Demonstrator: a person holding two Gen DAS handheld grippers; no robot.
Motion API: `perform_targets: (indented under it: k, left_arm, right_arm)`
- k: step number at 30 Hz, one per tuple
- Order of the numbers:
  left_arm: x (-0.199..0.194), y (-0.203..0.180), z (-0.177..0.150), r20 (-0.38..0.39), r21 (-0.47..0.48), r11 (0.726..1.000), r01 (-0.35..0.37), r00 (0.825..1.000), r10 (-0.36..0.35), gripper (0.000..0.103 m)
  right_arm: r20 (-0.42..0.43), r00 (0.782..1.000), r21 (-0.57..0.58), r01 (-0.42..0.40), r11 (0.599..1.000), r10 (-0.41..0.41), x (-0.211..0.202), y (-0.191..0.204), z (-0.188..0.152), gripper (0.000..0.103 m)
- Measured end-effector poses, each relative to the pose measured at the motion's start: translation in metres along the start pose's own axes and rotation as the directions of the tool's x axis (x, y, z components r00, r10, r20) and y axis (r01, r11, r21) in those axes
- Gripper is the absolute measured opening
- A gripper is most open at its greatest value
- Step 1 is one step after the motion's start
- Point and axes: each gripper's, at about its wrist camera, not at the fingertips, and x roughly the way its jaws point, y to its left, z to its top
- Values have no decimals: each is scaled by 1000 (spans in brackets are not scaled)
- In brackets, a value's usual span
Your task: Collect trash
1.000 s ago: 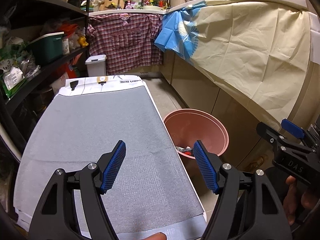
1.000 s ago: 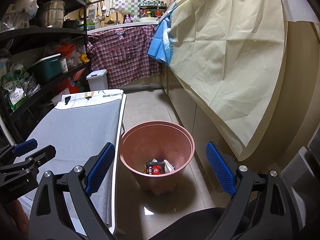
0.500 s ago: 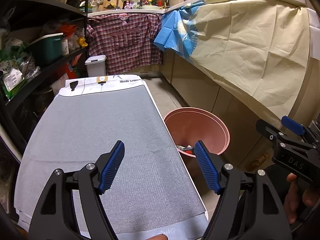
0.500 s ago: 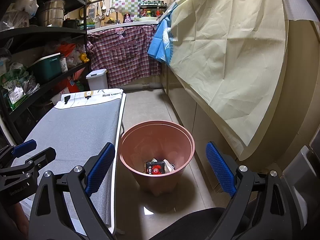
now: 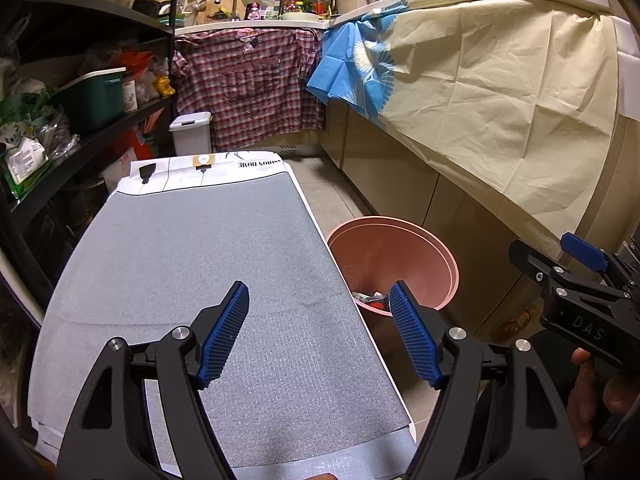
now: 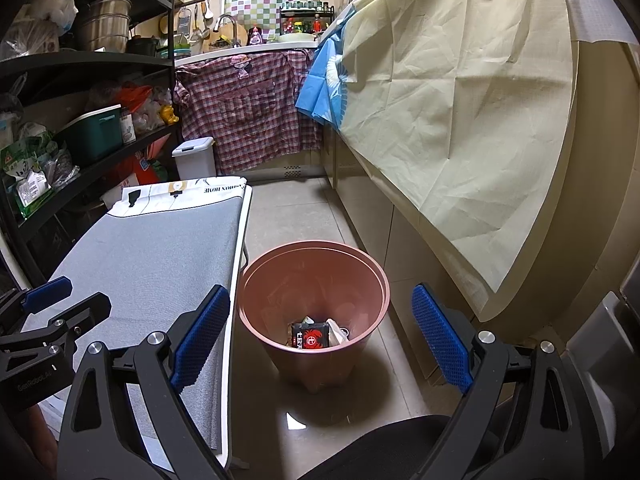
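A: Trash point(image 6: 316, 334) — item 1. Located at the bottom of the pink bin point(image 6: 276, 272), on the floor just beside the table's right edge. A black-and-red wrapper and some pale crumpled bits are made out; count can't be given, too small. The same pile is glimpsed in the left wrist view point(image 5: 370, 298), partly hidden by a blue pad.

B: Table status?

A: Item 2, table w/ grey mat point(image 5: 192, 264). No loose trash is seen on the mat in either view. Near corners are cut off by the gripper frames, so those can't be vouched for.

B: Grippers?

A: Item 3, left gripper point(image 5: 318, 334). Jaws are set wide apart, nothing is held between them; it is held above the near end of the mat. Item 4, right gripper point(image 6: 320, 334). Jaws likewise spread wide, nothing carried; it is pointed down at the bin from nearer the camera.

B: Progress?

A: Judged near done or done. What's visible as trash is already binned, approx. all of it; nothing is left in hand. Remaining, if anything: a check of the hidden near mat edge and the floor point(image 6: 288, 216), which looks bare where shown. Shelf goods point(image 6: 92, 136) at left are taken as stored items, not trash — that's a guess only.
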Motion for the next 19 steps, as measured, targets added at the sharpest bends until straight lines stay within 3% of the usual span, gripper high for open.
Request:
perform_targets:
  k: [19]
  left_arm:
    - [-3, 3, 0, 6, -3, 1000, -7, 1000, 7, 78]
  right_arm:
    - [0, 1000, -1, 1, 1000, -1, 0, 0, 0, 91]
